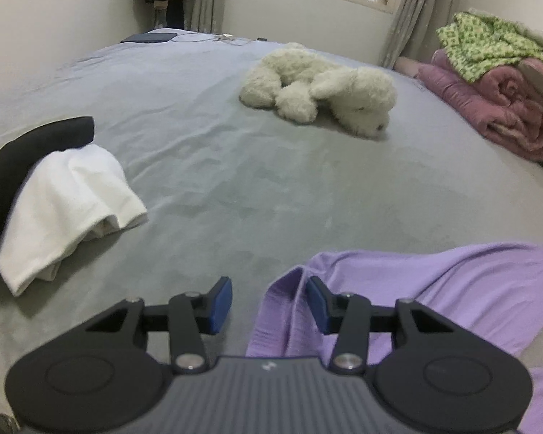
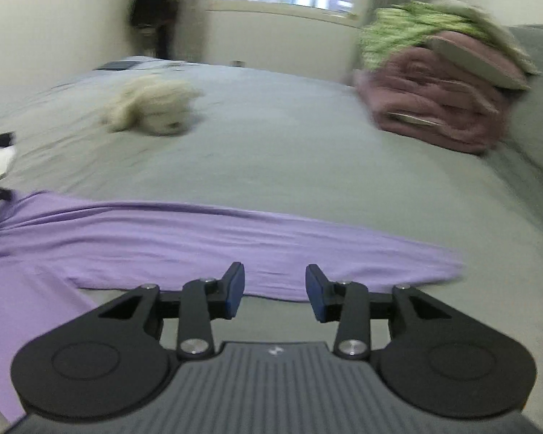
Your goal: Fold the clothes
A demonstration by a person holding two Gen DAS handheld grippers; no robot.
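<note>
One lilac garment (image 2: 199, 238) lies spread across the near part of the grey bed (image 1: 235, 181). The left tongs (image 1: 268, 302) stand apart, a raised fold of the lilac cloth between their pads. The right tongs (image 2: 275, 291) are apart too, over its near hem (this view is blurred). Two folded pieces sit at the left edge: one white (image 1: 68, 209), one black (image 1: 21, 159). One plush dog (image 1: 322, 90) and one blanket pile (image 1: 496, 83) lie farther back, with bare sheet between.
</note>
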